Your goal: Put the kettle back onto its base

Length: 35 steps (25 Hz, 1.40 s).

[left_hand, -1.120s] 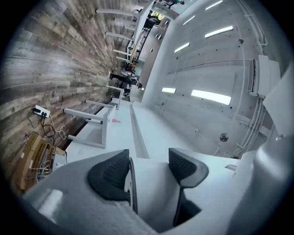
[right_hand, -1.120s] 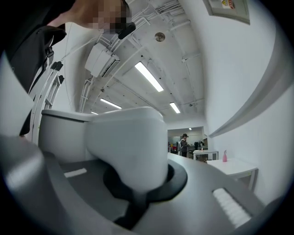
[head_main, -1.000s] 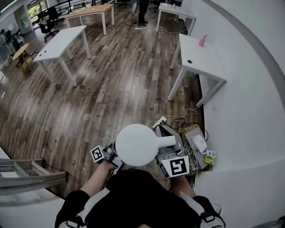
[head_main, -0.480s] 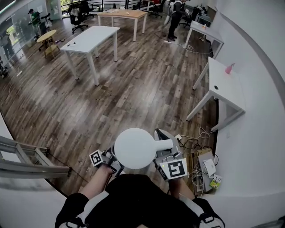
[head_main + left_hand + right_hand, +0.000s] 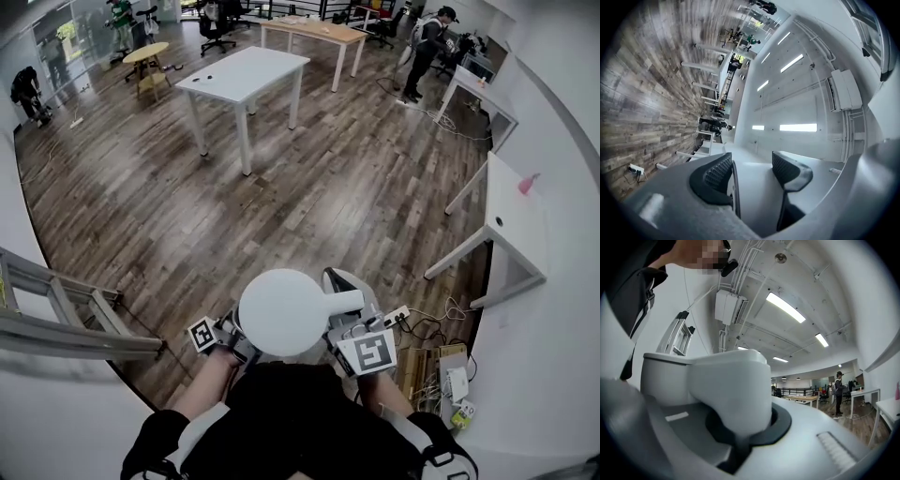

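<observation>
Right gripper (image 5: 740, 430): jaws closed tight round the handle (image 5: 729, 380) of the kettle (image 5: 281, 312), with the dark pads wrapping its lower end.
Left gripper (image 5: 752, 171): jaws apart and both ribbed pads (image 5: 717, 171) bare. A pale surface fills the gap, and I cannot tell what it is.
Kettle: white, lid upward, held in the air before the person's chest. Its handle points to the right gripper, and the left gripper is just beside the opposite flank.
Under the kettle: plank floor (image 5: 187, 216), well below.
Floor, right edge: power strip (image 5: 398, 317) with loose cables (image 5: 441, 314) along the curved wall.
Floor, left edge: ladder (image 5: 66, 323) lying tilted.
Floor, far side: white table (image 5: 246, 73), well apart from the kettle.
</observation>
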Tool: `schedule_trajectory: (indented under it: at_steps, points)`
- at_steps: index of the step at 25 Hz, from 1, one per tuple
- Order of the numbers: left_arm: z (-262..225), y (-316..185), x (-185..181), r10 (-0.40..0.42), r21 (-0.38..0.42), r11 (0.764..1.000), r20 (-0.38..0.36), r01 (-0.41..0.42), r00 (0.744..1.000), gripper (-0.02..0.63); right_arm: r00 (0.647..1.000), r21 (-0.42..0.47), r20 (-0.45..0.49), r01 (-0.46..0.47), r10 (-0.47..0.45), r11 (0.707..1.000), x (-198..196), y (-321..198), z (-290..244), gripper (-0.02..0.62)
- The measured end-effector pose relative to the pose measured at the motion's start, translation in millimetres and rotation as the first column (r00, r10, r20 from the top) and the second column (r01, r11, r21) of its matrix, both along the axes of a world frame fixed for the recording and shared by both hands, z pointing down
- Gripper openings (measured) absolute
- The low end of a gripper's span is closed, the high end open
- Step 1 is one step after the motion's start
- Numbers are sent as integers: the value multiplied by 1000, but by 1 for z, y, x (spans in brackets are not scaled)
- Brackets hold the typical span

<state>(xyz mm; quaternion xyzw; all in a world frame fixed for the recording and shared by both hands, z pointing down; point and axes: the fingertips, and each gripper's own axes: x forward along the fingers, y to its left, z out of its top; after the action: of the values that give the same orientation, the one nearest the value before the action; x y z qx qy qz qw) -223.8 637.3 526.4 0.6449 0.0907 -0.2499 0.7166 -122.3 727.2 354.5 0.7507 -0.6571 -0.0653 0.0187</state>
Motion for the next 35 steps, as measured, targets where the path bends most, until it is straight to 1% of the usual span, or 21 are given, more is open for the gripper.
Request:
schedule_trajectory:
  at_steps: [3,6,12,15,19,21,23,27,31,35]
  points:
    - [2,-21,-17,-55,-1,998,-1,55,998,275,997,9,-3,72,-72,997,-16,-27,0,5]
    - [5,-34,-27,-100,-12,995,-9,100,995,275,994,-4,-13,112,-112,994,-23,-47,1,5]
    - [14,-64,-35,-178,-28,984,10,178,984,276,978,-10,25,206,-205,979,-29,-90,10,5]
    - [15,-91,-36,-231,-27,973,11,231,973,276,967,-2,29,255,-255,967,-25,-122,11,5]
    - [12,-135,-31,-303,-22,953,26,303,953,276,954,-16,37,297,-296,955,-7,-174,15,5]
    - [8,-156,-28,-334,-17,942,24,335,942,276,937,14,42,347,-347,938,-5,-198,8,5]
    - [4,-176,-21,-359,-1,933,19,359,933,276,926,35,33,374,-375,927,2,-219,3,5]
    - [1,-212,8,-376,20,927,15,375,927,276,921,46,35,386,-387,921,33,-253,1,5]
    - [-1,-244,38,-389,21,921,10,389,921,276,916,55,25,400,-401,915,62,-286,-1,5]
    - [-1,-271,60,-410,19,912,11,410,912,276,903,48,39,426,-428,903,85,-317,0,5]
